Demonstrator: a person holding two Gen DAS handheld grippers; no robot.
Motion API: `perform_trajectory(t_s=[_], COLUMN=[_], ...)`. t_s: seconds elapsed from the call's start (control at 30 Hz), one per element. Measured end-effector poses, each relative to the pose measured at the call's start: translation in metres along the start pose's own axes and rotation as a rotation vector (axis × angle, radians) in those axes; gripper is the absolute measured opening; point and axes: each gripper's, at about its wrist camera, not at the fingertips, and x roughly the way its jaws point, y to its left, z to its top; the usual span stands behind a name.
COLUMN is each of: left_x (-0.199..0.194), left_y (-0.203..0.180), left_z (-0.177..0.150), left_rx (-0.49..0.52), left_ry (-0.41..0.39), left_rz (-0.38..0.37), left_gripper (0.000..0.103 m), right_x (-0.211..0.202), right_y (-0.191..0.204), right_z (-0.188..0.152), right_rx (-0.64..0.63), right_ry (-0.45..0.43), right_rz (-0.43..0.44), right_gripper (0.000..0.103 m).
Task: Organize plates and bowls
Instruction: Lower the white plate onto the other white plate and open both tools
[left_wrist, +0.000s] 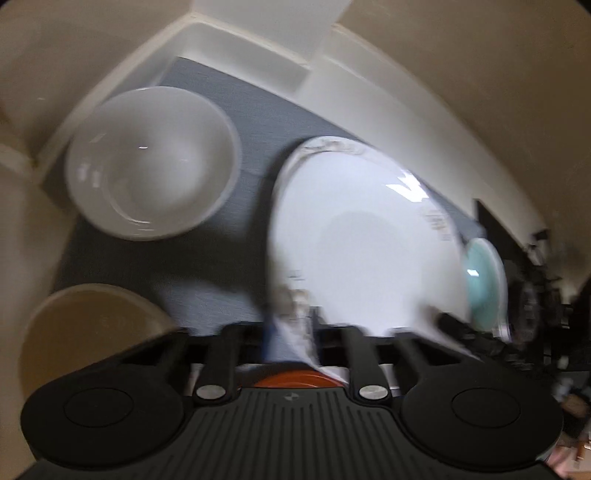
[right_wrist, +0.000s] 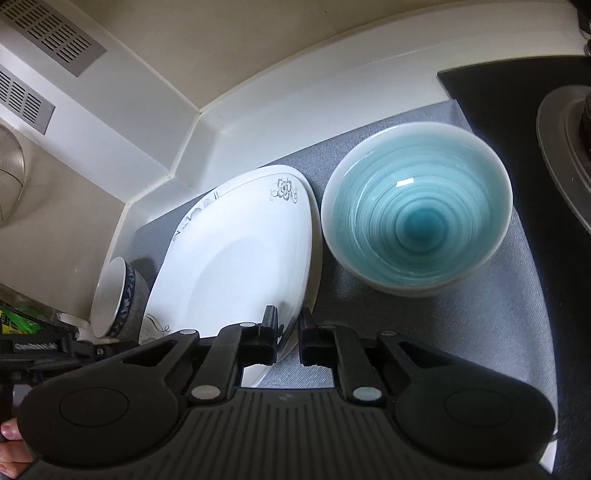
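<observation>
A white plate (left_wrist: 369, 240) with a grey flower pattern is tilted up off the grey mat (left_wrist: 207, 277). Its near rim runs between the fingers of my left gripper (left_wrist: 291, 328), which is shut on it; this view is blurred. In the right wrist view the same plate (right_wrist: 240, 258) has its lower right rim pinched in my right gripper (right_wrist: 289, 332). A teal bowl (right_wrist: 417, 210) stands on the mat (right_wrist: 406, 332) just right of the plate, also seen at the right edge as the teal bowl (left_wrist: 484, 280). A white bowl (left_wrist: 155, 162) sits at the far left.
A tan bowl (left_wrist: 92, 325) lies near left. A blue-patterned cup (right_wrist: 118, 295) stands left of the plate. White counter walls (right_wrist: 258, 110) enclose the mat at the back. A black cooktop (right_wrist: 498, 96) with a burner (right_wrist: 565, 147) is at the right.
</observation>
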Motion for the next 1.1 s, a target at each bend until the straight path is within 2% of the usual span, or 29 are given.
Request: perform_trajectory(t_s=[0.1,0.43,0.47,0.57,0.73,0.87,0.97,1.1], left_x=[0.004,0.003,0.002,0.003,0.006,0.004,-0.005,-0.003], left_y=[0.013,0.013,0.014,0.014,0.014,0.010,-0.003,-0.009], left_z=[0.001,0.000,0.000,0.001,0.003,0.002,-0.004,-0.009], left_rx=[-0.087,-0.105,-0.108,-0.096,-0.097,-0.063,0.031,0.072], left_ry=[0.016,0.003,0.003,-0.003,-0.004,-0.021,-0.069,-0.074], left_rz=[-0.063,-0.060,-0.062,-0.053,-0.050,-0.023,0.054,0.079], left_gripper=[0.004,0.004,0.004,0.004,0.004,0.004,0.004,0.008], right_x=[0.001,-0.021,-0.023,-0.019,-0.008,-0.009,-0.012,-0.006], right_y=[-0.006,0.001,0.002,0.008,0.011,0.010,0.013,0.014], right_z=[0.001,-0.015,-0.016,-0.015,-0.011,-0.014,-0.014,-0.015], right_rx=[0.046,0.022,0.016,-0.030,-0.033,-0.020,-0.039,-0.037], right_ry=[0.019,0.031,0.027,0.018,0.007,0.018,0.006,0.031], right_rz=[0.007,0.005,0.002,-0.037,-0.070,-0.062,-0.061,-0.062], right_gripper=[0.015,0.016,0.016,0.005,0.005,0.006,0.009,0.014])
